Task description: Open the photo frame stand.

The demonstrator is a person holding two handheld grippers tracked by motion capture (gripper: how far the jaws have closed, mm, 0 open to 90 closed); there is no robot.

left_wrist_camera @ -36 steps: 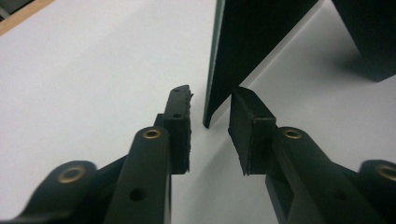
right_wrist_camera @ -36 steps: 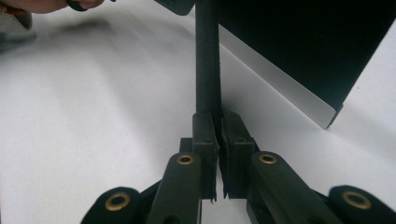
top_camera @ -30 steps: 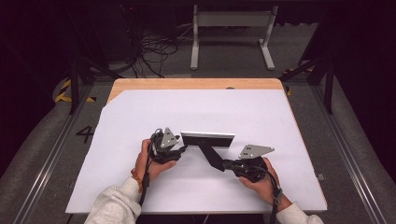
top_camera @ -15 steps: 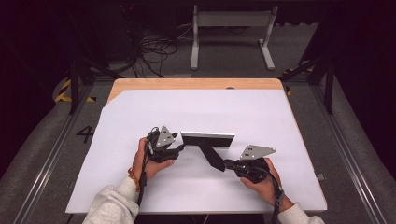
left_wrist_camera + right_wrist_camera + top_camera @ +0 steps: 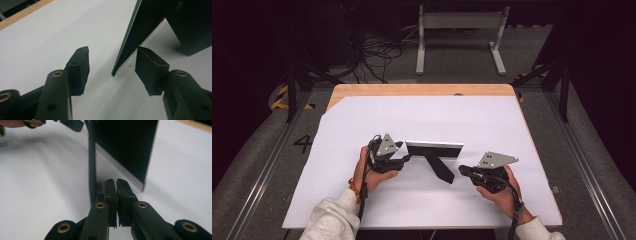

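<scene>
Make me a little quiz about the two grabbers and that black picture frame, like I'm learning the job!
1. True or false: the left gripper has its jaws open, with the frame's edge between them but not squeezed.
2. How do the right gripper's jaws stand? A) wide open B) shut together C) clamped on the table's edge
3. Fill in: the frame stands upright on the white table, propped by its back ____.

Key
1. True. Its jaws have just been opening, and the pads stand clear of the frame's edge.
2. B. The jaws meet with nothing between them, right by the frame.
3. stand
</scene>
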